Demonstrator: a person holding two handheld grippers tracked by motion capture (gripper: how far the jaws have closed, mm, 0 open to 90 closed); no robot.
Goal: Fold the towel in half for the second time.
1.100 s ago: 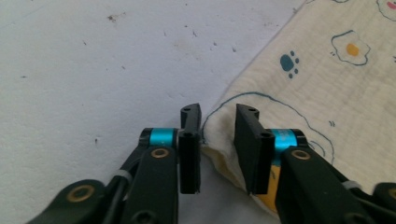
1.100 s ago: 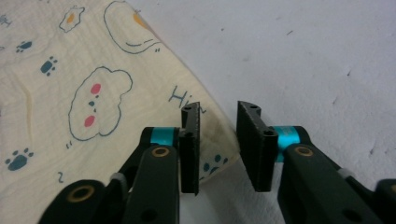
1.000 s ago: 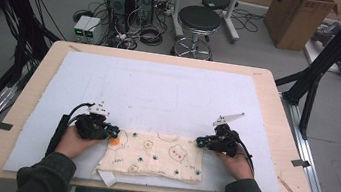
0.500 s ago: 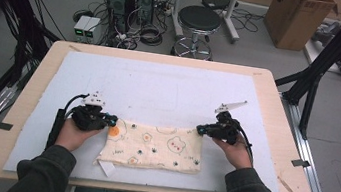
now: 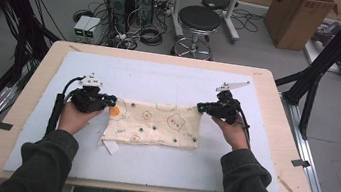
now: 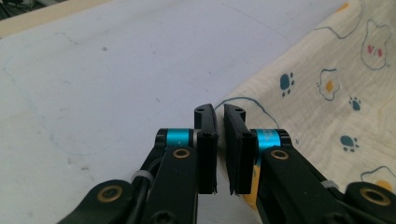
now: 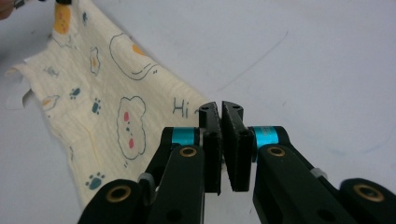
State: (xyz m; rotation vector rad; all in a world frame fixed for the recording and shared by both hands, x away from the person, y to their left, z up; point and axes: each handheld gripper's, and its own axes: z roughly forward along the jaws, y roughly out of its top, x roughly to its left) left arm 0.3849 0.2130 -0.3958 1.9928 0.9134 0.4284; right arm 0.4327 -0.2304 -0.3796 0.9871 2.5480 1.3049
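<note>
I hold both far corners of the printed cloth (image 5: pixel 157 123), left gripper (image 5: pixel 111 101) and right gripper (image 5: pixel 200 107) each clamped on one, stretching it flat mid-table toward the near edge; next, I judge, releasing evenly.

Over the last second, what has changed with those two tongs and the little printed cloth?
Both tongs, left and right, moved away from the person toward the table's far side, dragging the cloth along by its far corners. It now lies farther up the white mat, stretched flat. Unchanged: each pair of tongs stays clamped on its corner, and the mat and table have not shifted.
</note>
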